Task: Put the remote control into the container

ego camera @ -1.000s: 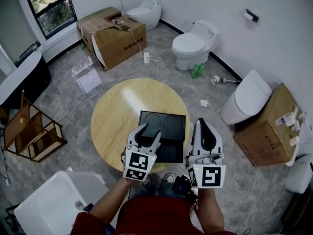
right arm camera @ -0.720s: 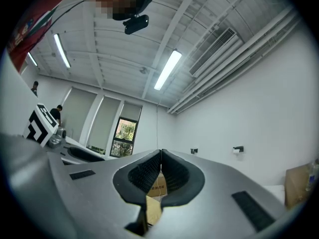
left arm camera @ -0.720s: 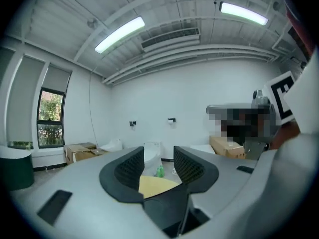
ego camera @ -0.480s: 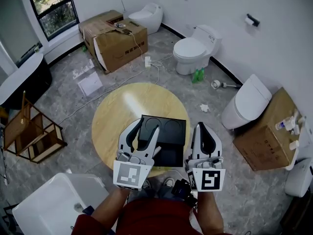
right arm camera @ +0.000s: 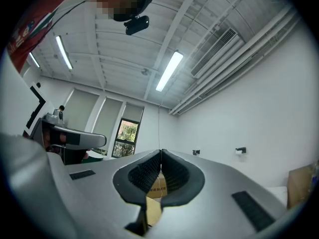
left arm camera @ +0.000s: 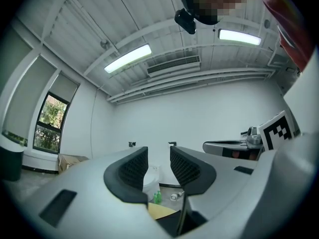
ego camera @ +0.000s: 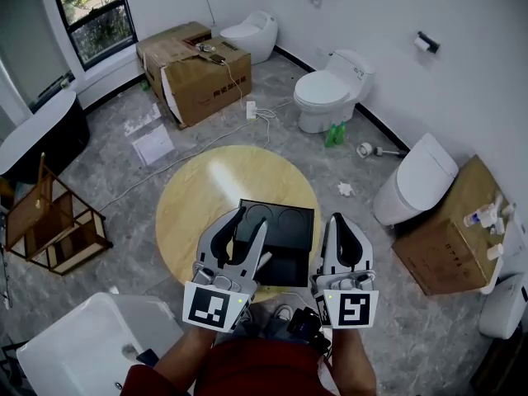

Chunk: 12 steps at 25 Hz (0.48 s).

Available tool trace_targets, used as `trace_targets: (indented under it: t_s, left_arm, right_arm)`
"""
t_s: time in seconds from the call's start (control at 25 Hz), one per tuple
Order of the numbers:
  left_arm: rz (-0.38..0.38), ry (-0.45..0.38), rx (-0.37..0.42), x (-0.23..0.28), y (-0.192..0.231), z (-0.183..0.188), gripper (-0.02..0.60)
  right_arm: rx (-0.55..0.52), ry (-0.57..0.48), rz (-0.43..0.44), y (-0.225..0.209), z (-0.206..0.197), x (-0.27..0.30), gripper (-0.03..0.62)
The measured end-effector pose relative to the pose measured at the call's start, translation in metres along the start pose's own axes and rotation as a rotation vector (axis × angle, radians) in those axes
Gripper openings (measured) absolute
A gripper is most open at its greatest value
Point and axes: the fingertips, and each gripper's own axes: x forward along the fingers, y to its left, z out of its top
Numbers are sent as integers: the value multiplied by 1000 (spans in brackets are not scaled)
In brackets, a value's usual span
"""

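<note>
A black container point(ego camera: 285, 219) lies on the round wooden table point(ego camera: 194, 196), toward its near edge. No remote control shows in any view. My left gripper point(ego camera: 250, 219) hovers over the container's near left corner, pointing away from me. In the left gripper view the left gripper point(left arm camera: 159, 166) has a clear gap between its pads, nothing in it, and its jaws are closing. My right gripper point(ego camera: 340, 221) hangs beside the container's right edge. The right gripper view shows the right gripper point(right arm camera: 160, 157) with its tips touching and nothing held.
Toilets point(ego camera: 330, 89) stand along the far and right walls. Cardboard boxes point(ego camera: 198, 68) sit at the back left and another point(ego camera: 450, 238) at the right. A white tub point(ego camera: 91, 345) is at my near left, a wooden rack point(ego camera: 49, 221) further left. Cables trail on the floor.
My left gripper has drawn back toward me, its marker cube now lower in the head view. The right gripper has barely moved.
</note>
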Motion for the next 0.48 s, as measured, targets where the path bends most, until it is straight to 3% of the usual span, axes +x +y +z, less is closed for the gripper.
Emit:
trace_targets:
  t_s: [0.32,0.48]
  left_arm:
    - [65,-6,-3,-4,8,10,43]
    - [96,-54,-38,-6,9,21,15]
  right_arm:
    - [5,5,13,2,0,-1,21]
    - [7,-1,16,2,5,-2,21]
